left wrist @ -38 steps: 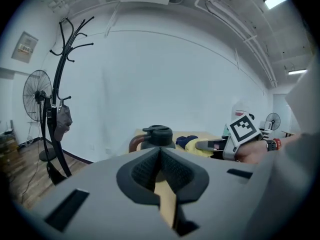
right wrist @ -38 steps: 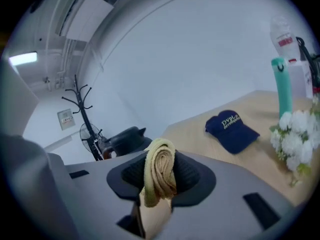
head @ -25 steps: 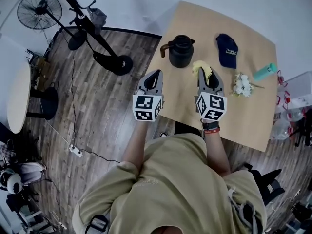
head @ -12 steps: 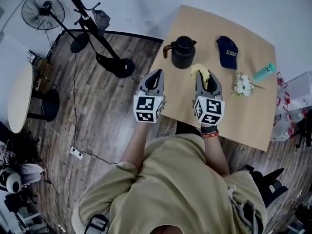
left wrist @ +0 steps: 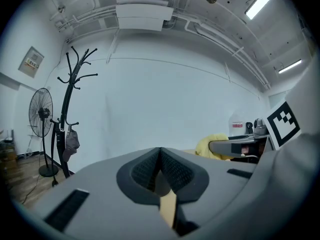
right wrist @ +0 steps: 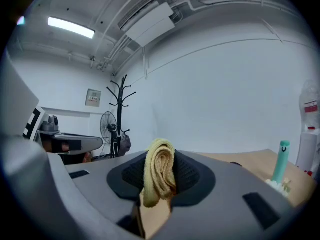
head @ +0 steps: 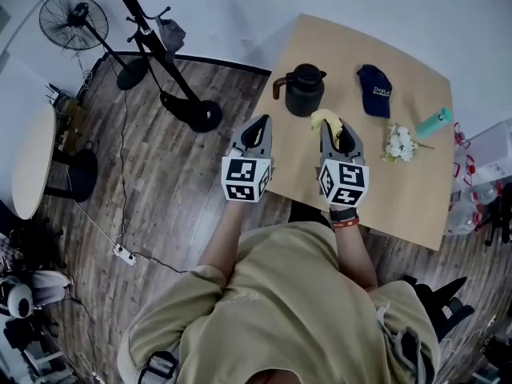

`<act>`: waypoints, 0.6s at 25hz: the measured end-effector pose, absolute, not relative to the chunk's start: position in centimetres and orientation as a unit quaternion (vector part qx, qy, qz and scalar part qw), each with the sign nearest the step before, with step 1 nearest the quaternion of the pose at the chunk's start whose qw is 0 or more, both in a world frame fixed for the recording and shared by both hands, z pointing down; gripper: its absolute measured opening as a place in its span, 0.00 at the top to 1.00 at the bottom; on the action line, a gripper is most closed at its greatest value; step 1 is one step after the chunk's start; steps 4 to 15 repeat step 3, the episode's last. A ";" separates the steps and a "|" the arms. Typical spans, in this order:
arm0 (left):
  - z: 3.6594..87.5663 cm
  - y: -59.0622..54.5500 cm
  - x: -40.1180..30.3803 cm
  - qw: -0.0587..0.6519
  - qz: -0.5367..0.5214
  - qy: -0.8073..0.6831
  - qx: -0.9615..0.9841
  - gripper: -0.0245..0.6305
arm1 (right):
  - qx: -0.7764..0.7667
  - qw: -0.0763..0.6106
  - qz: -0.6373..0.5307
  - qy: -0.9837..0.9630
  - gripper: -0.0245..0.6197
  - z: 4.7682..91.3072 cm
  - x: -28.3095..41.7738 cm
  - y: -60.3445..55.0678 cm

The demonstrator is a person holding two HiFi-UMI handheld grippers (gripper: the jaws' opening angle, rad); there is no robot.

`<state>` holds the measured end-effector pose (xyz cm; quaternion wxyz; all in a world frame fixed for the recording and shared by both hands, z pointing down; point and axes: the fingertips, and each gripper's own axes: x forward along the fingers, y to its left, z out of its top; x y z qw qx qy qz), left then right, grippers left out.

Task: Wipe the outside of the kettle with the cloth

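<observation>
Nears squat black kettle, now just ahead of the fingertips; clamps rolled yellow terry cloth in right gripper; keeps left gripper pinched shut, empty, at tan tabletop's edge.

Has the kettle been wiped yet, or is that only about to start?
Done: the yellow cloth is picked up, clamped in the right gripper. In hand: that gripper hovers over the table short of the kettle, cloth not touching it; the left gripper is shut, empty. Left: all the wiping.

Olive shirt, red wristband, grey left claw and right claw with marker cubes.
</observation>
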<state>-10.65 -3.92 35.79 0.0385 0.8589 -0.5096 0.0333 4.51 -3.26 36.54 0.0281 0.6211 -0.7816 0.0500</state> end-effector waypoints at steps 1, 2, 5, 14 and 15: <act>35.8 -3.9 -10.9 0.038 0.034 -0.509 0.859 0.93 | 0.619 0.035 0.054 -0.783 0.76 36.8 4.2 -3.1; 35.8 -3.8 -11.0 0.037 0.034 -0.509 0.859 0.93 | 0.616 0.041 0.057 -0.784 0.76 37.1 4.0 -3.0; 35.9 -3.7 -11.2 0.035 0.035 -0.508 0.860 0.93 | 0.614 0.047 0.060 -0.786 0.76 37.4 3.7 -2.8; 35.9 -3.7 -11.2 0.035 0.035 -0.508 0.860 0.93 | 0.614 0.047 0.060 -0.786 0.76 37.4 3.7 -2.8; 35.9 -3.7 -11.2 0.035 0.035 -0.508 0.860 0.93 | 0.614 0.047 0.060 -0.786 0.76 37.4 3.7 -2.8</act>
